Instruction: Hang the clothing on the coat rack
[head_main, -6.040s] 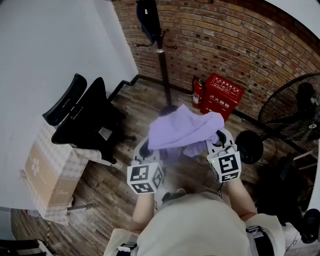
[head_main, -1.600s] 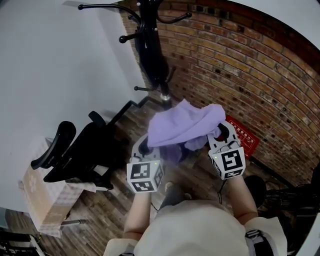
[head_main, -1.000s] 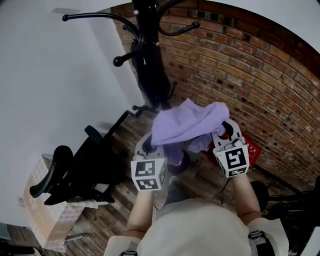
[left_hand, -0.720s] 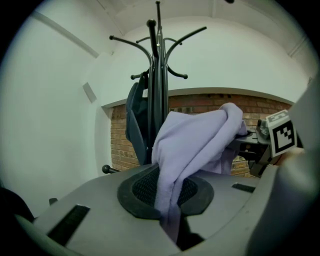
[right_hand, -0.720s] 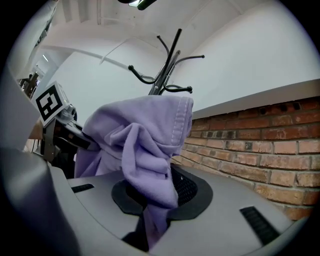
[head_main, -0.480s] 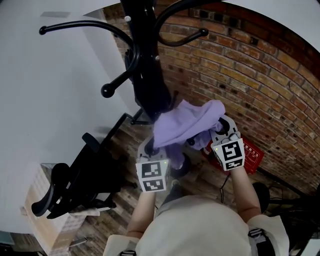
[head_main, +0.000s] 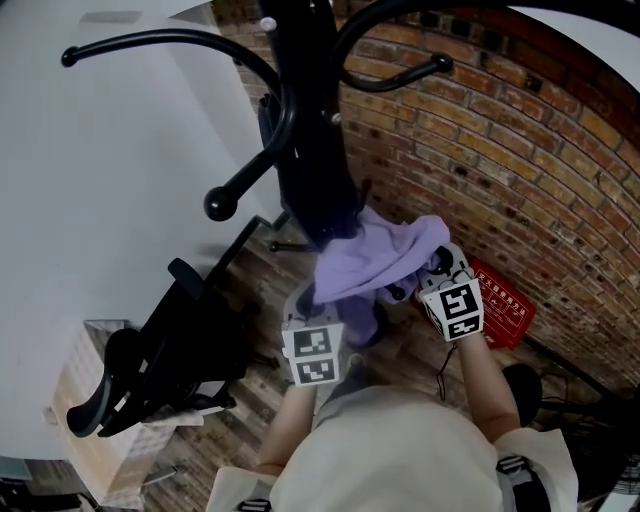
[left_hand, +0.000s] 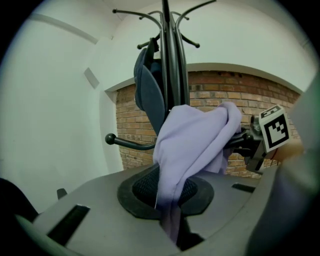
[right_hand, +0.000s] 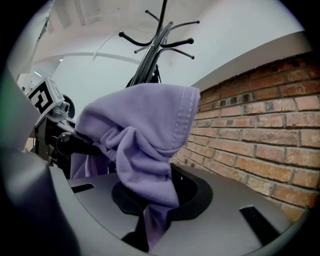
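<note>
Left gripper and right gripper fingers nearly closed, clamping purple garment stretched left-right between them; coat rack pole just beyond, nearer left gripper.

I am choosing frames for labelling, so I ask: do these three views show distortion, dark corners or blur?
Head view: strong fisheye, the brick wall curves, and the coat rack is a dark shape with little detail. Left gripper view: black round border, the purple garment sharp and evenly lit. Right gripper view: same black border, brick rows bend slightly, no glare.
</note>
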